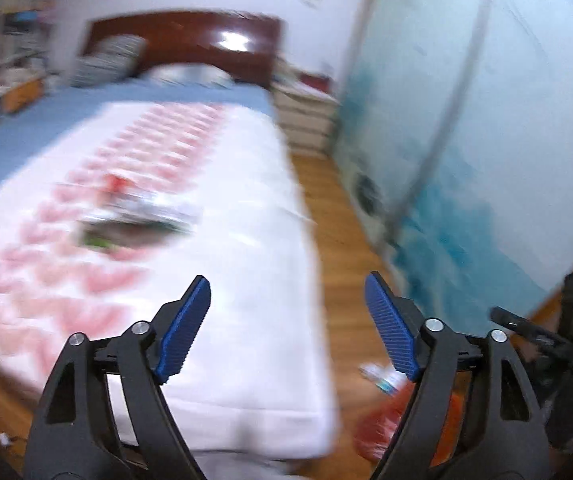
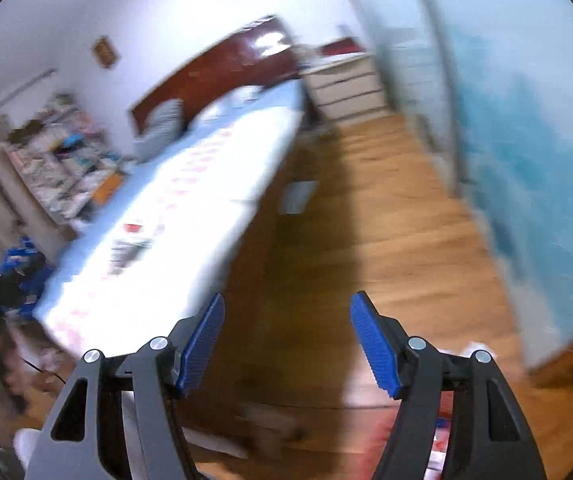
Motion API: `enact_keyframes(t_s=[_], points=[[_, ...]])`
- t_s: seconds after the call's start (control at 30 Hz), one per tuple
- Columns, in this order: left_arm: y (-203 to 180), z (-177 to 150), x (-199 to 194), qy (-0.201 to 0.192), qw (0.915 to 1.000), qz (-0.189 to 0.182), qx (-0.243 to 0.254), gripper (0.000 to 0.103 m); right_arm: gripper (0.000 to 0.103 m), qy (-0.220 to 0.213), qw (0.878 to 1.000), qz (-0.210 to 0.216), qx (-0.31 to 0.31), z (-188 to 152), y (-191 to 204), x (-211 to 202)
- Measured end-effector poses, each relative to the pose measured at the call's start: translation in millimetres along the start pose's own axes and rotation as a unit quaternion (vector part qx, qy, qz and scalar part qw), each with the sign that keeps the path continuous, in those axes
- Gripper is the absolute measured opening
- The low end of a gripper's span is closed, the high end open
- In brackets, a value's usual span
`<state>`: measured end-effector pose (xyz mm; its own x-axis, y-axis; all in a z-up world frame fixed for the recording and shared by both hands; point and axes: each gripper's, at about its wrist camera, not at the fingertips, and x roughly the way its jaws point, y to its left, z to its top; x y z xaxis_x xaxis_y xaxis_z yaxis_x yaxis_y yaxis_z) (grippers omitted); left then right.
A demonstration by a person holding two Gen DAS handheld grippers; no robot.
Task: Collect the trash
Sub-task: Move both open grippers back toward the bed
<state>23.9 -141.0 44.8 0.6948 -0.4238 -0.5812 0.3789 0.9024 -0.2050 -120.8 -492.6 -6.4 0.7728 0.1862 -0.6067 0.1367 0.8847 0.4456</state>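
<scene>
Two grippers are seen, and both are spread wide with nothing between the pads: the left gripper (image 1: 287, 322) and the right gripper (image 2: 287, 342). Down low on the wood floor (image 1: 342, 240), a red bag (image 1: 382, 424) is seen beside the bed (image 1: 246, 240), with a small wrapper (image 1: 382, 378) on top of it. Farther off, on the bed, a blurry pile of trash (image 1: 134, 220) is left. It looks like a reach for more trash is in hand. Next, a gripper must be brought over the pile, lowered, and closed on one piece.
</scene>
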Motion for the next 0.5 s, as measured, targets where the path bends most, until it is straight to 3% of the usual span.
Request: enact_keyframes(t_s=[0.17,0.33,0.5], points=[[97.4,-26.2,-8.5,0.011,0.9955,0.080,-0.050,0.082,0.067,0.037,0.994,0.049,-0.091,-17.5,109.9,61.3],[140.0,-51.0,-4.2,0.019,0.9903,0.093,-0.102,0.082,0.067,0.057,0.988,0.080,-0.123,-22.1,174.0,108.5],[156.8,-44.5,9.9,0.023,0.9903,0.087,-0.106,0.082,0.066,0.055,0.983,0.089,-0.150,6.6,219.5,158.3]])
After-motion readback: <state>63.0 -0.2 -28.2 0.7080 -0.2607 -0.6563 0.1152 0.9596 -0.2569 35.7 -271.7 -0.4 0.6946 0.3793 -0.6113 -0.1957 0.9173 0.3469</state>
